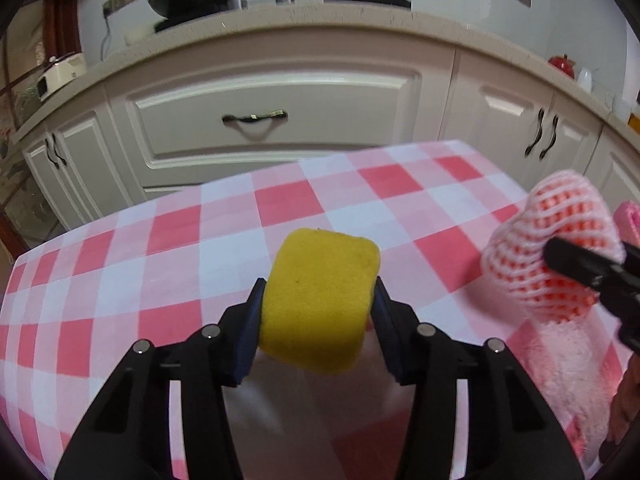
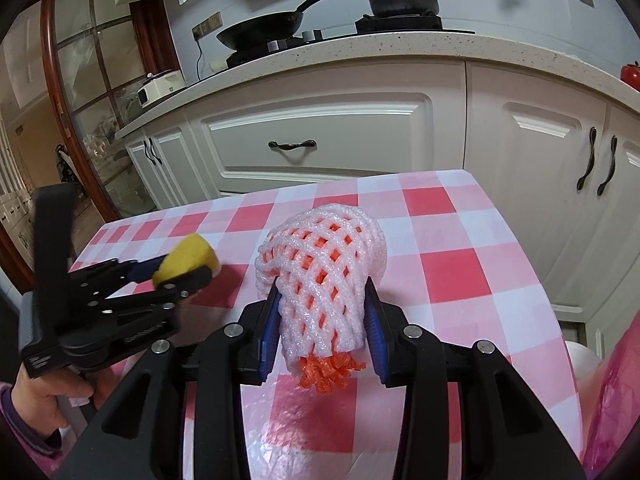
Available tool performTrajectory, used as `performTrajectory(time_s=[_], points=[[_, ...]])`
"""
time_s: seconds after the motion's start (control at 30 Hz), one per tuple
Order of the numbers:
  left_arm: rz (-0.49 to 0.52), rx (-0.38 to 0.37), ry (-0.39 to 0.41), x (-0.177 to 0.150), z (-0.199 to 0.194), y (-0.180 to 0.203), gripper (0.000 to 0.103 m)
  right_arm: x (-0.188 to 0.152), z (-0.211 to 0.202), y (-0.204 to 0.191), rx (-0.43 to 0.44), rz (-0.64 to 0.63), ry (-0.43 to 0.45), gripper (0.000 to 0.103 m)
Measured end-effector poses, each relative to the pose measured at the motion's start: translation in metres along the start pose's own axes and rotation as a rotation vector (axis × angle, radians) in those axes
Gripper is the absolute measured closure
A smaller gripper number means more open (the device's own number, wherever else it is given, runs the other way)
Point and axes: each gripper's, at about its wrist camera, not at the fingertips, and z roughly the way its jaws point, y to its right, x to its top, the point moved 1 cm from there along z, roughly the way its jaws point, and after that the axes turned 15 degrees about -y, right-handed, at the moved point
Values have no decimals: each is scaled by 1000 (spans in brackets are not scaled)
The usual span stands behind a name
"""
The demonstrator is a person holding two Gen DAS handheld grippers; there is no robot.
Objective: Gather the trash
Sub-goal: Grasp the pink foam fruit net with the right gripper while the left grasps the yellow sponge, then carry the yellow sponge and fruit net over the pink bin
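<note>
Yellow foam fills the middle of the left wrist view: a sponge [image 1: 320,300] sits between the two fingers of the left gripper [image 1: 318,312], whose pads press on its left and right sides, so the gripper is pinching it. Its near end is hidden behind the fingers, and whether its underside touches the checked surface [image 1: 168,232] cannot be told from this view. The sponge's long axis runs away from the camera, toward the far cabinets [image 1: 276,120].

At the right edge of this view a white foam net [image 1: 552,240] appears, partly covered by one black finger of the right gripper [image 1: 588,268], which is cut off by the frame. A pale pink fluffy thing below it is blurred and hard to identify.

The right wrist view shows the net [image 2: 324,280] whole: a white mesh sleeve with an orange one inside, its orange frayed end sticking out at the near side. It lies lengthwise between the fingers of the right gripper [image 2: 322,320], closed rounded end pointing far, and the blue pads squeeze its sides, narrowing it at the near end. It is over the surface [image 2: 460,240], near the middle.

Only this view shows the left gripper [image 2: 188,270] from the side, with the sponge [image 2: 184,260] sticking out past the fingertips, and a hand [image 2: 36,400] in a purple sleeve at the lower left holding its handle. A pink translucent bag at the right edge is cut off.
</note>
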Motion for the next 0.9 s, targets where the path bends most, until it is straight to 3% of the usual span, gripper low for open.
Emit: performTrajectory(time_s=[0.5, 0.77, 0.9], points=[[-68, 9, 238, -80, -100, 9, 54, -51, -55, -31, -25, 0, 52, 66], [-137, -70, 357, -129, -158, 11, 53, -93, -108, -49, -65, -32, 115, 66], [-120, -99, 407, -147, -186, 24, 53, -112, -131, -54, -85, -48, 133, 66]])
